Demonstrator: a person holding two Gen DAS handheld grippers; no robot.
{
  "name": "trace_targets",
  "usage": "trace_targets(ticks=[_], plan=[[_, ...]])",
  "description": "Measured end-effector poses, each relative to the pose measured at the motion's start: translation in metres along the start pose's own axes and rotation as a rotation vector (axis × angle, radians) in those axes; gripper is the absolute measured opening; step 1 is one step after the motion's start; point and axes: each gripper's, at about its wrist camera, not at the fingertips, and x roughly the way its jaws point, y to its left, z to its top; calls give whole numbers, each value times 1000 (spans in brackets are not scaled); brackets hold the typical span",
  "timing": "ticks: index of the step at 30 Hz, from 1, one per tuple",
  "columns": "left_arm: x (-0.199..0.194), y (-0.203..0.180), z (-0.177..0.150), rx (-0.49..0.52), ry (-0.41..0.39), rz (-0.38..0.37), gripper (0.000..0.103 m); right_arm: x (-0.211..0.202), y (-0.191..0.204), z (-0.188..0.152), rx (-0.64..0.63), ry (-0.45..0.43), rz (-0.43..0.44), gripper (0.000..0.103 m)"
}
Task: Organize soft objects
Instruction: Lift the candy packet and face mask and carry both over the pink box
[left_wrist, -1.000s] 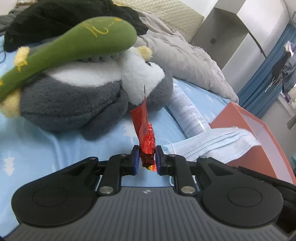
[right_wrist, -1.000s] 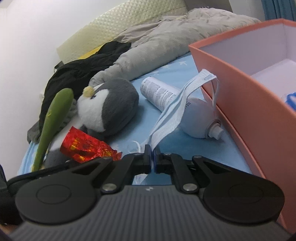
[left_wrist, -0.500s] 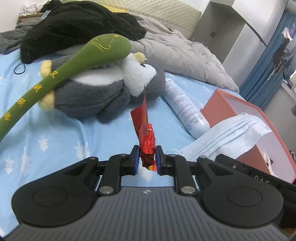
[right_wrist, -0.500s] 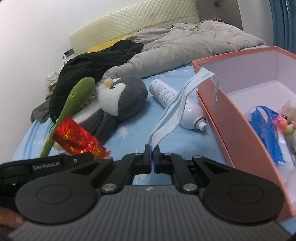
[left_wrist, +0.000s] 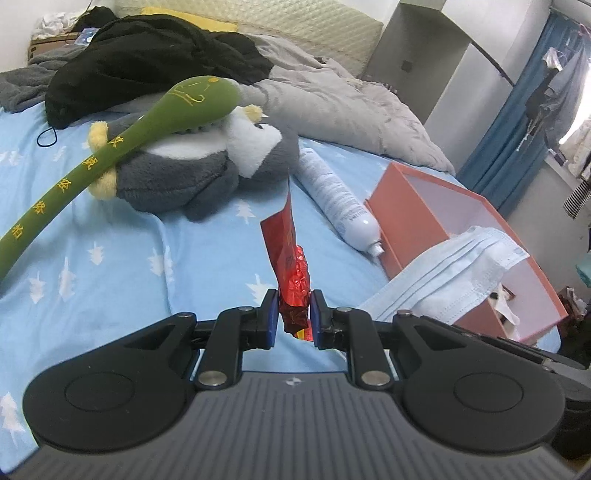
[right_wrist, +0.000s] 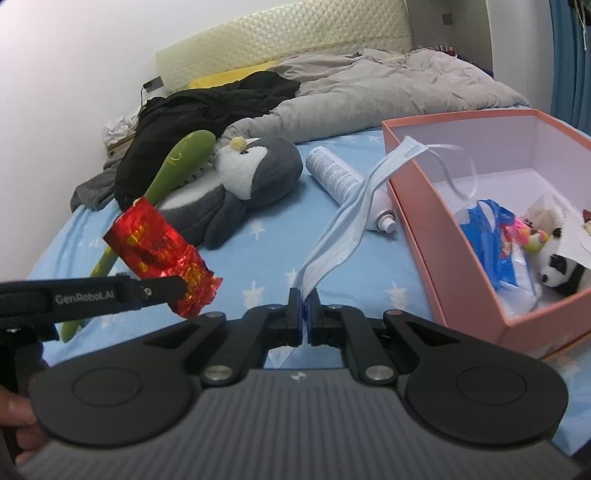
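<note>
Mid-task. Left gripper (left_wrist: 291, 314) clamps a red foil packet (left_wrist: 290, 258); right gripper (right_wrist: 304, 314) pinches a blue face mask (right_wrist: 343, 229), both raised above the bed (left_wrist: 110, 266). Pink box (right_wrist: 436, 221) already holds several items; plush penguin (right_wrist: 243, 177) and green plush stick (left_wrist: 110, 147) remain outside.

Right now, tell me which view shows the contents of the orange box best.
Right wrist view: it looks down into the orange box, showing a panda toy. Left wrist view shows mostly its walls; the face mask covers most contents.

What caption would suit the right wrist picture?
Right gripper pinching a blue face mask beside an open pink box, while the left gripper grips a red foil packet.
</note>
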Motion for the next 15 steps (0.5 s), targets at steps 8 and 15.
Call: trace_targets(ticks=[8, 15], plan=[[-27, -26, -9, 36, 7, -29, 21, -29, 4, -2, -35, -3, -3, 6], [-42, -59, -6, 114, 8, -60, 21, -62, -1, 2, -66, -35, -22, 6]])
